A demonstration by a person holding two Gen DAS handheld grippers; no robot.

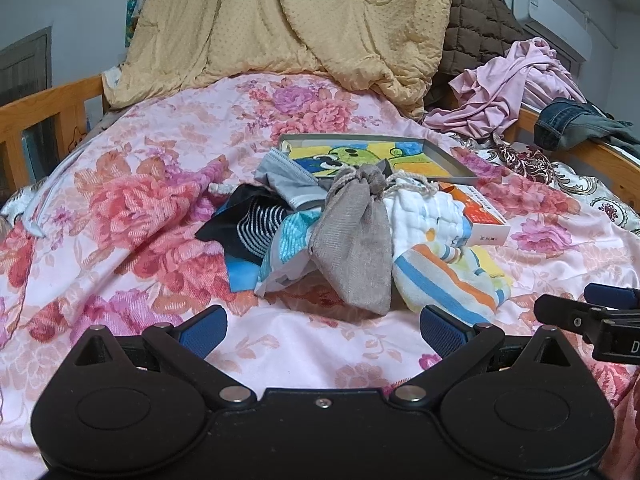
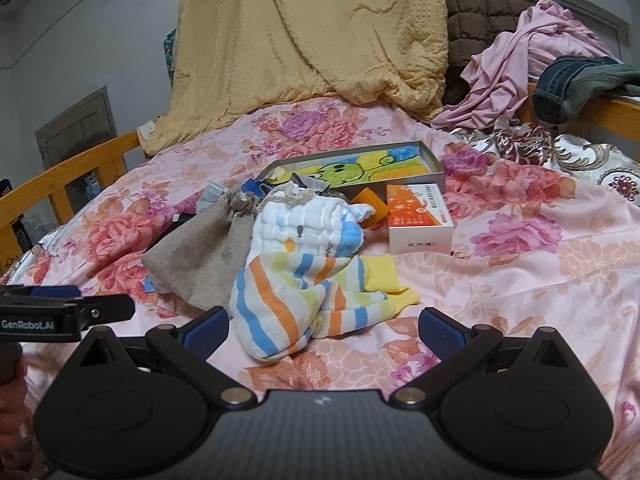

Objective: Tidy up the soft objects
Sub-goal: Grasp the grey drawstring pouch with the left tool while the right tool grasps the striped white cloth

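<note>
Soft striped terry cloth (image 2: 280, 312), light and floppy, lies on the floral bed cover (image 2: 520, 280) just ahead of the right gripper (image 2: 322, 330); pinch a bunched fold. Both grippers' jaws stand open, empty; left gripper (image 1: 322, 330) faces the grey drawstring pouch (image 1: 356, 248).

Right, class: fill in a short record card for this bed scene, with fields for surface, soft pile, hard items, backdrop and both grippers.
surface: floral bedspread
soft pile: grey drawstring pouch, striped towel, white quilted cloth, dark striped fabric
hard items: shallow tray with cartoon picture, orange and white box, both behind the pile
backdrop: yellow quilt, pink garment
left hand-held gripper: open, empty
right hand-held gripper: open, empty, nearest the striped towel
</note>
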